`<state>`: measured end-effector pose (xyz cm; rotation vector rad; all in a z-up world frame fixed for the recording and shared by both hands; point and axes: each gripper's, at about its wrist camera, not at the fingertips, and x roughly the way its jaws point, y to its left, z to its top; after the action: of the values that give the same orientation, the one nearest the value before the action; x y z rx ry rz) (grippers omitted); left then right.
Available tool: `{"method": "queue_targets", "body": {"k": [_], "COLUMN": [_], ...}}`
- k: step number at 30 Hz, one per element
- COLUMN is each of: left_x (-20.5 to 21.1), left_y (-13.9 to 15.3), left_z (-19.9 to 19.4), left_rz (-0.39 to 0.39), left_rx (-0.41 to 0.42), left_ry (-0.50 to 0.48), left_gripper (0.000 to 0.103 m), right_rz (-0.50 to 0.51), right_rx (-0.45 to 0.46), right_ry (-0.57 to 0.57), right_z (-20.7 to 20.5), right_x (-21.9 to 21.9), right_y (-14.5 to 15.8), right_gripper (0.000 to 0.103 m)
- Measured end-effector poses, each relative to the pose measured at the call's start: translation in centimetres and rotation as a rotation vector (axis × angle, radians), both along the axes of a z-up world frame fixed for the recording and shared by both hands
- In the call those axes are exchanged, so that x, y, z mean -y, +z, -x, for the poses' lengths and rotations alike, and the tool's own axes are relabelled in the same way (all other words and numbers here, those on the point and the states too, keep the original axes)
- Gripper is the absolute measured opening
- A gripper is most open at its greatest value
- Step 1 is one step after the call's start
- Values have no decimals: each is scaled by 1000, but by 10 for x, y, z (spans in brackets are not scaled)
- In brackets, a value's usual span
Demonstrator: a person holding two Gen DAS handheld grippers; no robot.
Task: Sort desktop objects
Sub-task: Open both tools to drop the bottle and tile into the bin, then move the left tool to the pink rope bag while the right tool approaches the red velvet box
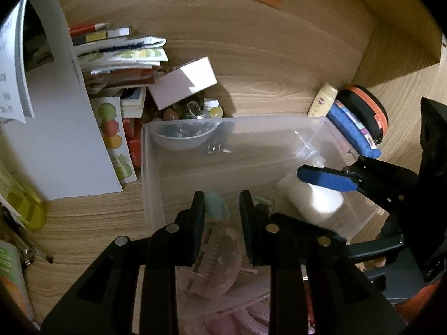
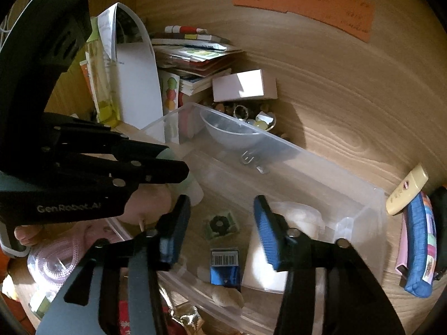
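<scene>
A clear plastic bin [image 1: 148, 167] [image 2: 371, 223] stands on the wooden desk. It holds a white jar [image 1: 313, 198] [image 2: 265, 262], a clear bowl [image 1: 181, 136] [image 2: 232, 134], paper clips, a small blue box [image 2: 225, 268] and a green square piece [image 2: 220, 224]. My left gripper [image 1: 222, 203] is over the bin's near end, jaws apart, with a mint-green object [image 1: 215, 206] and a pink comb [image 1: 215, 254] between and below them; contact is unclear. My right gripper [image 2: 222, 209] is open and empty above the bin's inside, beside the jar.
A stack of books and papers [image 1: 120, 55] stands at the left. A white box [image 1: 184, 81] lies over a pile of trinkets behind the bin. A cream tube [image 1: 324, 99], a blue pencil case [image 1: 352, 125] and a black-orange pouch [image 1: 368, 109] lie to the right.
</scene>
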<state>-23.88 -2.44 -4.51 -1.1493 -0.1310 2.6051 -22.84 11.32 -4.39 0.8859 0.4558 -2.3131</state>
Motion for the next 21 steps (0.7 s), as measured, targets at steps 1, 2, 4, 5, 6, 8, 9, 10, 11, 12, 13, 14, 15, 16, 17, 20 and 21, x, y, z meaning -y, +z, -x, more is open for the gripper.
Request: {"method": "queue_targets", "body": {"k": [1,2,4,5,6,8,9,10,11,12,13,14,15,16,17,20,21], "left_x": [0,-1,-2,-3,-4,-3,-3,-3,-3,-3,-2,-2,0,2,3,7,9], "left_y": [1,3,7,9,12,16,19,21,24,26,27,29,30,32,33,40,41], "left_z": [-1,-2,-5,-7,-10,-13,-15,-16,-18,-20,-22,-24,-27,-29,-32,-41,-44], "left_rz": [-3,-3,3,8,11,12,15,18,19,22,26,32,35,38,42,45,44], "left_rx": [-5,-9,-23,-33,-42,-55,-64,-71,-78,-85,-90,-96,-100,-105,-112,-131,-137], "left_ry": [-3,-7,-8,-7,-6,-5,-1,2,4,6,10,19,23,27,33,47,53], "left_gripper": [24,24,24,24,24,24,24,25,25,26,28,30,33,36,37,41,48], "right_rz": [0,-4,-13,-16,-20,-26,-25,-23,-18,-11,-4,4,10,18,23,34,38], "right_rx": [-7,-8,-11,-16,-23,-37,-45,-51,-59,-68,-76,-85,-93,-98,-100,-107,-110], "right_ry": [-4,-2,11,11,11,6,2,-1,-6,-11,-15,-20,-25,-29,-31,-50,-57], "right_z": [-1,-1,-3,-4,-5,-7,-8,-9,-11,-13,-15,-17,-19,-22,-24,-33,-37], "right_x": [0,0,1,1,1,0,-1,-2,-4,-6,-7,-10,-11,-14,-15,-22,-24], "right_y": [1,2,4,4,5,8,10,13,15,19,22,26,30,34,36,42,43], "right_gripper": [54,56,57,57,57,59,61,63,66,70,71,71,71,71,72,79,80]}}
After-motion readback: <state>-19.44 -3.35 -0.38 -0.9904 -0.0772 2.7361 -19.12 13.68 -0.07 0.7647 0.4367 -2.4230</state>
